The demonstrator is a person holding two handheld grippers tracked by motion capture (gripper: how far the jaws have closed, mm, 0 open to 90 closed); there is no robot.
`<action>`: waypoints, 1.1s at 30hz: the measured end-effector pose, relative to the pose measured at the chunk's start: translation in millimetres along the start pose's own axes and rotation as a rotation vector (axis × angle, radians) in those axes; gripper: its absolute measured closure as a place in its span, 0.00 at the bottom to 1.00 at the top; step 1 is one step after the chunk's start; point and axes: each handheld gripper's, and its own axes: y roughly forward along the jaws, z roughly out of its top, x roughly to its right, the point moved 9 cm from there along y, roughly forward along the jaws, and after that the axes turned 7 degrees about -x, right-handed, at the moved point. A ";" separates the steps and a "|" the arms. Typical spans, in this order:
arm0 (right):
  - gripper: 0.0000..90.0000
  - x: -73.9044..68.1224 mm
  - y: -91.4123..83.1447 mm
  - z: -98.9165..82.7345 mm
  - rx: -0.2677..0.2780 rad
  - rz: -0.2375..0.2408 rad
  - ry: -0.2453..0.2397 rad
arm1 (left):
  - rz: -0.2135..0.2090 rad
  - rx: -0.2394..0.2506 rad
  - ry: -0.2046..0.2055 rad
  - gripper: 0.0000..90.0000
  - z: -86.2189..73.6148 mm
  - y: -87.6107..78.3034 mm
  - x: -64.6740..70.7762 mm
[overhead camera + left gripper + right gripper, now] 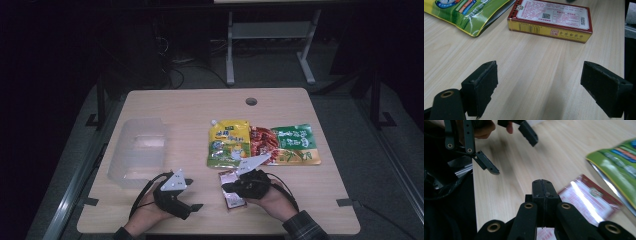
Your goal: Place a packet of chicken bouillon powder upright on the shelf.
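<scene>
Right hand-held gripper (542, 185) jaws together, empty, above red box (550, 20). Left hand-held gripper (540, 87) jaws apart, idle beside box. Judged step: pre-grasp; next, open right jaws, straddle box.

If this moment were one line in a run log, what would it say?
left gripper: jaws open, empty | right gripper: jaws shut, empty, over red box | box: flat on table | clear bin: left

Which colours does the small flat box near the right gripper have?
The box is red and yellow with a white printed panel, clearest in the left gripper view.
</scene>
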 end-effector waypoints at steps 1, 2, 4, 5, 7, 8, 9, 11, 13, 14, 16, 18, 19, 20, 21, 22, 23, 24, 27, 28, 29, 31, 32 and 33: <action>1.00 -1.5 4.6 1.6 -0.007 0.003 -0.011 | -0.001 0.000 0.001 0.15 0.1 -0.2 0.2; 1.00 -2.9 9.0 3.0 -0.018 0.006 -0.017 | -0.001 -0.003 0.007 0.15 0.0 -0.5 0.4; 1.00 -5.1 17.4 5.2 -0.040 0.012 -0.027 | -0.002 -0.006 0.010 0.15 -0.1 -0.8 0.5; 1.00 -5.3 21.5 5.7 -0.053 0.010 -0.033 | -0.004 -0.004 0.014 0.15 0.2 -0.4 0.6; 1.00 -5.8 28.9 6.2 -0.075 0.014 -0.034 | -0.006 -0.004 0.016 0.15 0.4 0.0 0.3; 1.00 -5.8 28.9 6.2 -0.075 0.014 -0.034 | -0.006 -0.004 0.016 0.15 0.4 0.0 0.3; 1.00 -4.1 34.8 4.2 -0.108 0.004 -0.059 | -0.009 -0.006 0.016 0.15 0.1 0.2 0.6; 1.00 -2.8 37.9 1.5 -0.131 -0.002 -0.077 | -0.013 -0.008 0.016 0.15 -0.5 0.0 1.0; 1.00 -0.1 38.9 -1.2 -0.144 -0.018 -0.089 | -0.017 -0.006 0.012 0.15 -0.4 -0.3 1.1; 1.00 -0.1 38.9 -1.2 -0.144 -0.018 -0.089 | -0.017 -0.006 0.012 0.15 -0.4 -0.3 1.1; 1.00 4.8 37.3 -4.8 -0.162 -0.035 -0.066 | -0.018 -0.003 0.008 0.15 0.0 -0.3 1.1; 1.00 8.8 36.0 -6.5 -0.155 -0.037 -0.060 | -0.019 -0.003 0.007 0.15 0.0 -0.2 1.2; 1.00 9.5 35.4 -7.1 -0.155 -0.040 -0.061 | -0.018 -0.005 0.007 0.15 0.0 -0.3 1.2; 1.00 9.1 34.6 -7.4 -0.155 -0.039 -0.053 | -0.019 -0.005 0.007 0.15 0.1 -0.2 1.2; 1.00 11.2 34.0 -8.4 -0.156 -0.045 -0.069 | -0.019 -0.006 0.008 0.15 0.1 -0.2 1.1; 1.00 10.8 33.2 -9.1 -0.156 -0.041 -0.059 | -0.020 -0.005 0.008 0.15 0.2 -0.2 1.1; 1.00 9.0 32.4 -9.8 -0.157 -0.033 -0.039 | -0.020 -0.005 0.007 0.15 0.2 -0.2 1.2; 1.00 12.2 31.9 -11.6 -0.160 -0.042 -0.067 | -0.021 -0.004 0.006 0.15 0.1 -0.3 1.3; 1.00 13.3 27.7 -15.8 -0.156 -0.048 -0.036 | -0.022 0.000 0.002 0.15 0.1 -1.1 1.2; 1.00 13.3 27.7 -15.8 -0.156 -0.048 -0.036 | -0.022 0.000 0.002 0.15 0.1 -1.1 1.2; 1.00 16.6 23.3 -19.0 -0.155 -0.056 -0.012 | -0.026 0.001 -0.005 0.15 0.2 -1.1 1.3; 1.00 19.3 20.1 -21.3 -0.154 -0.060 0.009 | -0.026 0.001 -0.005 0.15 0.4 -1.2 1.5; 1.00 21.5 18.4 -22.5 -0.152 -0.069 0.015 | -0.025 0.001 -0.002 0.15 0.5 -1.3 1.5; 1.00 23.7 16.6 -24.1 -0.154 -0.077 0.015 | -0.025 0.001 -0.002 0.15 0.5 -1.4 1.6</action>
